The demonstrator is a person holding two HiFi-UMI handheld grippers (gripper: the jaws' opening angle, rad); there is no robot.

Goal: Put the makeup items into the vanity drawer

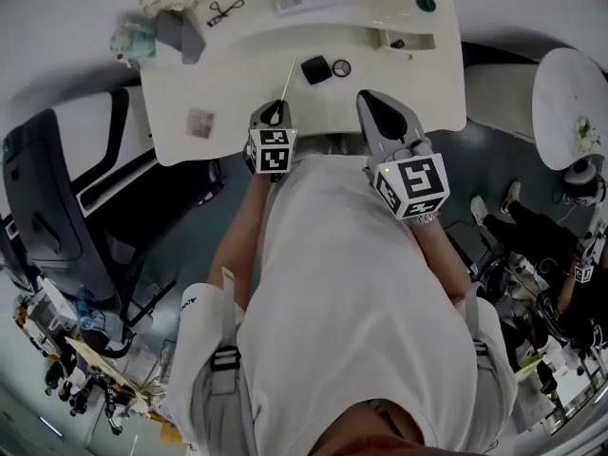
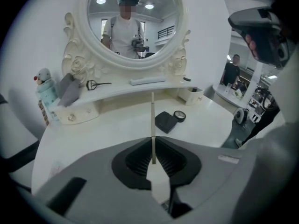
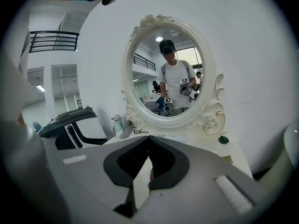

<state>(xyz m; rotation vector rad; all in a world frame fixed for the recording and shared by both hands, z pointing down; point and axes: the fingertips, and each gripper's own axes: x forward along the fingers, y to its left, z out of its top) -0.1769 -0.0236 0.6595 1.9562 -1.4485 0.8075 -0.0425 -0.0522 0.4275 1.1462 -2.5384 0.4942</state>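
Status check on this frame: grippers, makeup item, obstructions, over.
Left gripper shut on thin white stick, held above white vanity top. Right gripper shut, empty. Black square case and small round case lie ahead on it.

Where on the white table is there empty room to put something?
Biggest bare patch: front left of the tabletop, between the raised back shelf and the near edge, left of the black square case. A smaller one lies front right, past the round compact. Crowded: the shelf's left end, with grey pouch, eyelash curler and bottle.
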